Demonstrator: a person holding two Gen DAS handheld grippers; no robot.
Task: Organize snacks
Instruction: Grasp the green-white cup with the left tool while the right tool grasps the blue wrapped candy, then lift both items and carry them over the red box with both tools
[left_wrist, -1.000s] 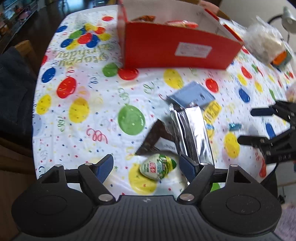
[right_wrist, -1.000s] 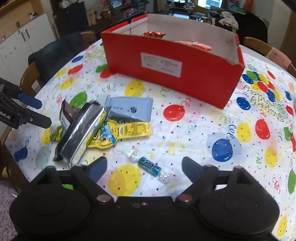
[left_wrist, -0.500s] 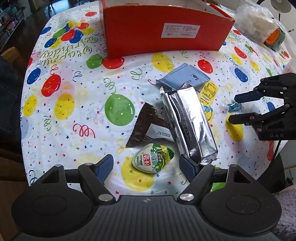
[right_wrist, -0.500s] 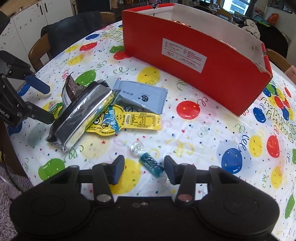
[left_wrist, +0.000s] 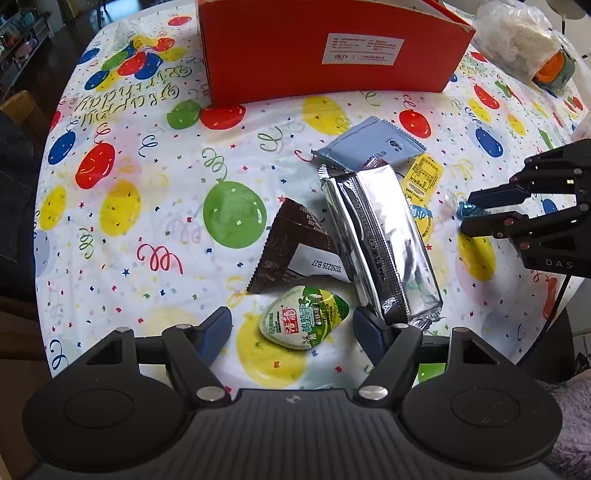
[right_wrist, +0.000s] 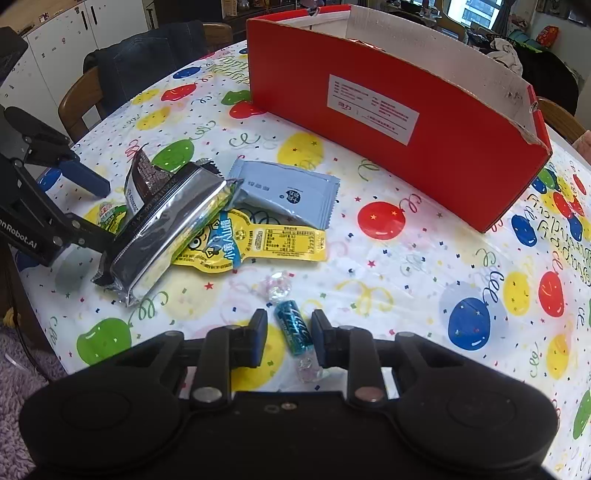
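Teal candy (right_wrist: 293, 326) between right gripper (right_wrist: 289, 338) fingers, near table edge (right_wrist: 70, 365)

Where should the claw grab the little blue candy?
Grab the blue candy across its firm middle, not the floppy clear twisted ends. It lies flat on the table, pointing away from the right claw, so come straight down from above with one finger on each long side. The right claw already straddles it that way, with small gaps left on both sides.
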